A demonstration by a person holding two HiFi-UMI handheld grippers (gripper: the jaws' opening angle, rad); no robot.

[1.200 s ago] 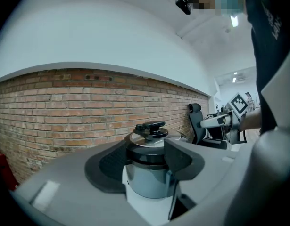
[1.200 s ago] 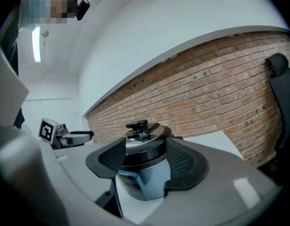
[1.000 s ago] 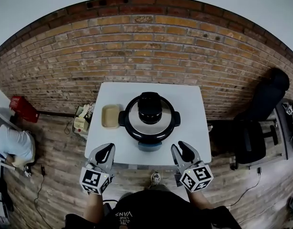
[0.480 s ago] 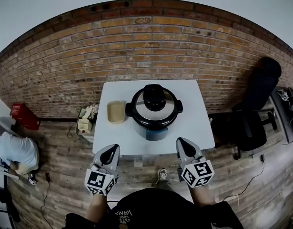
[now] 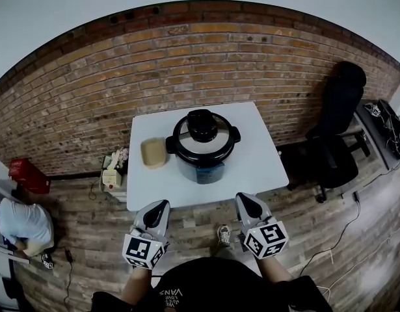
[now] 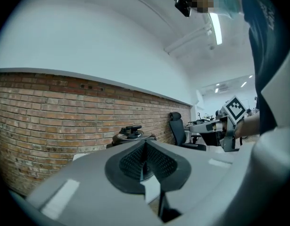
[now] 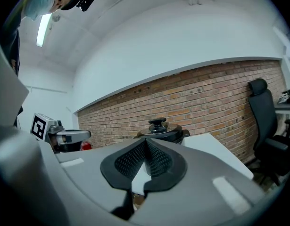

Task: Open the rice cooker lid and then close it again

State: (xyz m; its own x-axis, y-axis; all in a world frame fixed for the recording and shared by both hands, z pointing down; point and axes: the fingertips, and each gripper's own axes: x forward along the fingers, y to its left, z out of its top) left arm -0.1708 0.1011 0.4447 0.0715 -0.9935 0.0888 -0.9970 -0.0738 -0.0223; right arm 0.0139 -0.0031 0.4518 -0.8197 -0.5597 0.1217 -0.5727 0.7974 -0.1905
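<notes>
While the lid (image 5: 220,137) sits down flat on the rice cooker (image 5: 201,145), its black knob (image 5: 202,124) upright at the centre, the cooker stands near the middle of the white surface (image 5: 261,155), toward the brick wall. Seen along each claw, the cooker (image 6: 130,134) (image 7: 161,128) also shows its lid seated, with no gap at the rim.

A shut lid fits two stages equally: the lid waiting to be lifted, or the lid already set back down after being opened. Nothing in view settles which, so I judge no particular move to be due. What does show is that neither claw is placed to work the lid: both hang off the near edge of the surface, well apart from the cooker, pointing roughly level toward it.

The left claw (image 5: 157,208) has its jaws pressed together with nothing between them, as its own view (image 6: 145,147) confirms. The right claw (image 5: 244,200) is likewise closed and empty, its ribbed pads meeting (image 7: 145,145).

Counting outward:
- one rice cooker, with one lid, one knob and two black side handles
- one shallow beige dish (image 5: 153,153), just beside the cooker on its left
- one surface
- two claws, each with one marker cube
- one black office chair (image 5: 336,129), right of the surface
- one red box (image 5: 27,174) on the floor at the left
- one person (image 5: 21,220) crouching near the red box
</notes>
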